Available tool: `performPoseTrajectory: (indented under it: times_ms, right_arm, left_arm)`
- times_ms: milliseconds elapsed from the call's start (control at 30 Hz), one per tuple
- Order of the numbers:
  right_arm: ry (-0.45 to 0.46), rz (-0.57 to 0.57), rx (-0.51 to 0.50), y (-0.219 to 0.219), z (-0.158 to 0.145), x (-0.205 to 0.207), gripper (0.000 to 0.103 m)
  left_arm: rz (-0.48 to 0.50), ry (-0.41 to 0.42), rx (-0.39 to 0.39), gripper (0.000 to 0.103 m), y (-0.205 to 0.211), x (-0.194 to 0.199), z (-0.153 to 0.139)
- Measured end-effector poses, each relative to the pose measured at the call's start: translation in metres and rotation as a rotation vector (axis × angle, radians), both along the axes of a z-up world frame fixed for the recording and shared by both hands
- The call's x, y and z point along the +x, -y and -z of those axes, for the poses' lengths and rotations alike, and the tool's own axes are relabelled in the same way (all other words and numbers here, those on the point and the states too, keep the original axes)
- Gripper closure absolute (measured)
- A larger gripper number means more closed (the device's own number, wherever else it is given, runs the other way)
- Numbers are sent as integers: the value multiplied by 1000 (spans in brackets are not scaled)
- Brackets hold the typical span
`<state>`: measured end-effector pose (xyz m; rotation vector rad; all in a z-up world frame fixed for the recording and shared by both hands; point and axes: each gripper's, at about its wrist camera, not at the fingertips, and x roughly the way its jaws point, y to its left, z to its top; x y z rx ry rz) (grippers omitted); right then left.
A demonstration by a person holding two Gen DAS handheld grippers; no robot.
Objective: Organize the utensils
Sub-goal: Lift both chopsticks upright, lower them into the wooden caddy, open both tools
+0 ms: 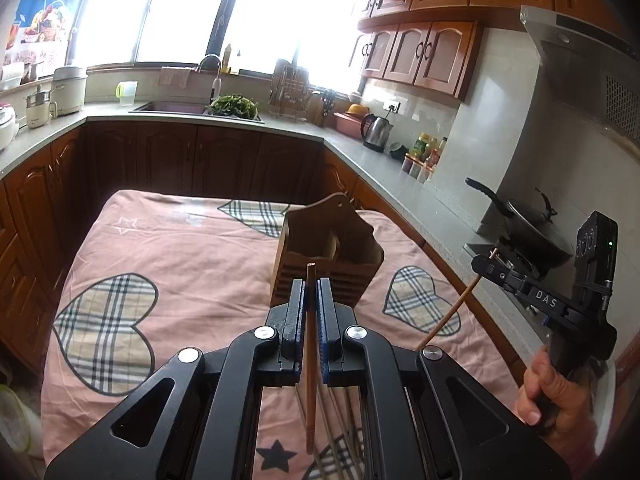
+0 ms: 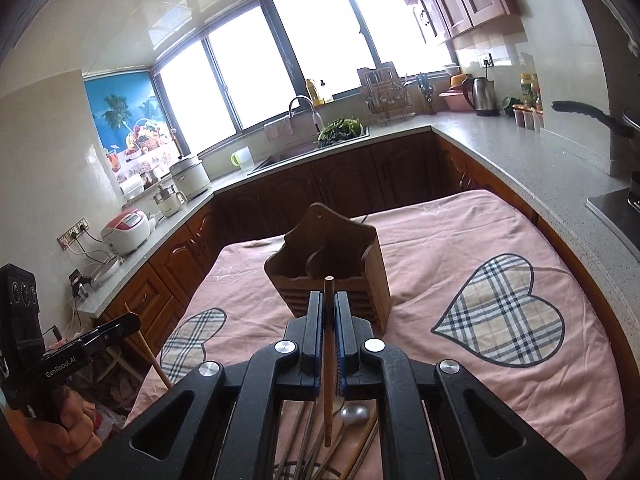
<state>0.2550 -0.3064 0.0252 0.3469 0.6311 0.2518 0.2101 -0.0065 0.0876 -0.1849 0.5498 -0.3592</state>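
A wooden utensil holder [image 1: 326,258] [image 2: 330,264] stands upright on the pink cloth, its compartments showing nothing inside. My left gripper [image 1: 311,288] is shut on a wooden chopstick [image 1: 310,360], held above the cloth short of the holder. My right gripper [image 2: 329,300] is shut on another wooden chopstick [image 2: 328,360] in the same way. Each gripper also shows in the other's view: the right gripper [image 1: 490,261] with its chopstick [image 1: 448,316], the left gripper [image 2: 130,322] with its chopstick [image 2: 150,356]. Several metal chopsticks and a spoon [image 2: 354,414] lie on the cloth below.
The cloth-covered table [image 1: 180,248] sits inside a U-shaped counter [image 1: 380,160] with a sink [image 1: 172,108], kettle [image 1: 376,132], bottles and a wok [image 1: 532,220] on the stove. A hand [image 1: 556,392] grips the right tool's handle.
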Motion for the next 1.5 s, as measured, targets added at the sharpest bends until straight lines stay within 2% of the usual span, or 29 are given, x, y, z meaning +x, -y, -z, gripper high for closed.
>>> performPoseTrajectory:
  times_ms: [333,533,633,867,1167,1333,1500]
  right_arm:
    - [181,130,49,22,-50,62,98]
    - [248,168,15,19,-65,101,98]
    - [242,168,-20,13,-56,123,98]
    - [165,142,-36,0,-2,157,98]
    - [88,148,-7,4,47,169,98]
    - [73,152,14,10,51,169,97]
    - [66,145,19,10,50,169,97]
  left_arm:
    - [-75,161,-98,98,-2,70,-58]
    - [-136,244,-126,98,5,122,-73]
    - [-182,258,-141,98,7,145,-63]
    - [-229,232,-139,98,20,183,-14]
    - [-198,179,-102,98,45,197,30]
    - [-188,136,-80,98,49,201,43]
    - [-176,118,-82,98,46,204,42]
